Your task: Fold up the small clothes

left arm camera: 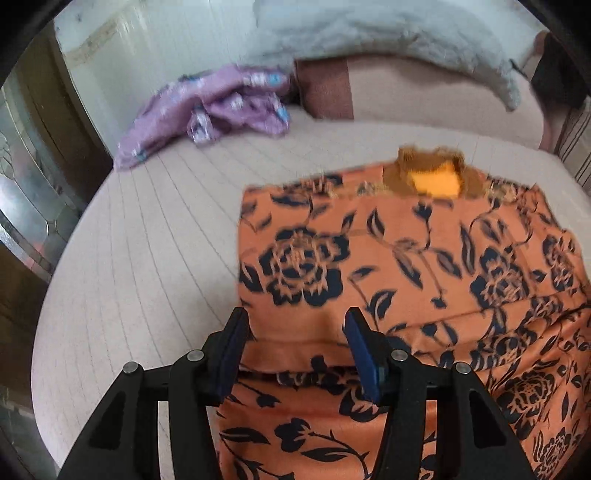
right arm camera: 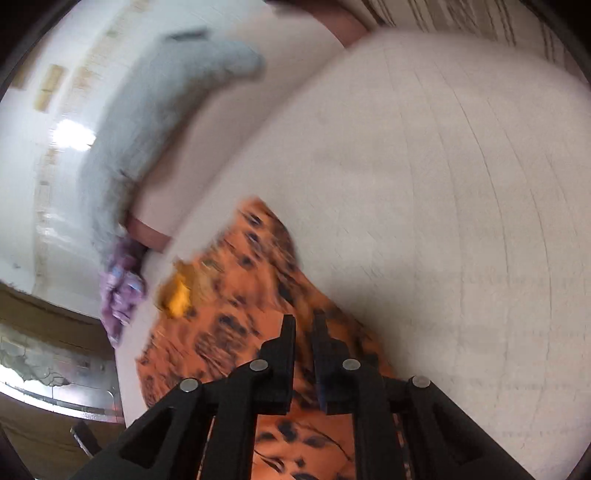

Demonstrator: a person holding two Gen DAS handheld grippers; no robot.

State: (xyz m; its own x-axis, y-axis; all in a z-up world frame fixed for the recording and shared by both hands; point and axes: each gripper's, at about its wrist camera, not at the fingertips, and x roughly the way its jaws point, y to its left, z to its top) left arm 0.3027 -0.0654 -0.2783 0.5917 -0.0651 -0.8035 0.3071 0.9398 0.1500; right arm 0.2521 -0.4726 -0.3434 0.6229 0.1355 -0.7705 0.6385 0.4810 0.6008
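Observation:
An orange garment with dark floral print (left arm camera: 406,258) lies spread on the pale bed sheet (left arm camera: 147,240), its brown collar with yellow lining (left arm camera: 432,177) at the far side. My left gripper (left arm camera: 295,328) hovers over the garment's near left part with its jaws apart; a raised fold of the fabric sits between the blue pads (left arm camera: 360,350), which do not squeeze it. In the blurred right wrist view my right gripper (right arm camera: 303,325) has its fingers almost together over the orange garment (right arm camera: 229,332), pinching a thin layer of it at the edge.
A crumpled purple garment (left arm camera: 221,107) lies at the far left of the bed, also the purple garment (right arm camera: 122,291). A grey fluffy blanket (left arm camera: 388,33) drapes over a pink cushion (left arm camera: 406,96) behind. The bed's edge curves at left beside dark wooden furniture (left arm camera: 29,206).

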